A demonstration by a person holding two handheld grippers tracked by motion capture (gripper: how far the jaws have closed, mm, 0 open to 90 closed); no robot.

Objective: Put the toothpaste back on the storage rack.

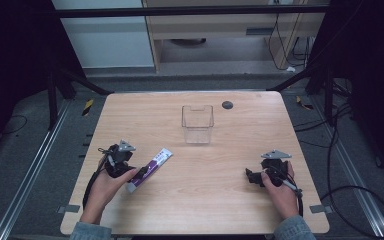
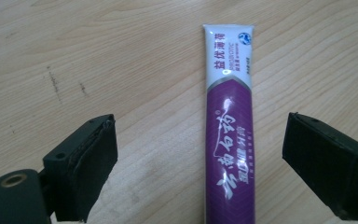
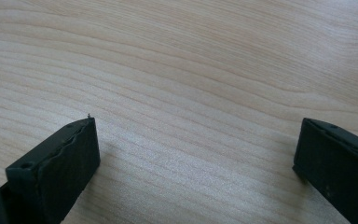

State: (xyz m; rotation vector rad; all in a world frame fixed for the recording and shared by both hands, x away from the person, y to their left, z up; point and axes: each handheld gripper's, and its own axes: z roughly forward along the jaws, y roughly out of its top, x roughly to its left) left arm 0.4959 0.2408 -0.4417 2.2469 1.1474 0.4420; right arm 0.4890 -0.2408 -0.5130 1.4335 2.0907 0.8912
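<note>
The wooden table (image 1: 230, 200) carries all items. A clear plastic container (image 1: 197, 124) stands well ahead of both claws, between them. The left gripper (image 2: 200, 158) is released, jaws spread wide; the purple-and-white toothpaste tube (image 2: 228, 135) lies flat between them, nearer the right jaw, touching neither. The right gripper (image 3: 193, 161) is released over bare wood, well apart from the tube.

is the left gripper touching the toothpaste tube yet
Apart. In the left gripper view the toothpaste tube lies flat between the left gripper's open jaws, with bare wood showing on both sides.
</note>
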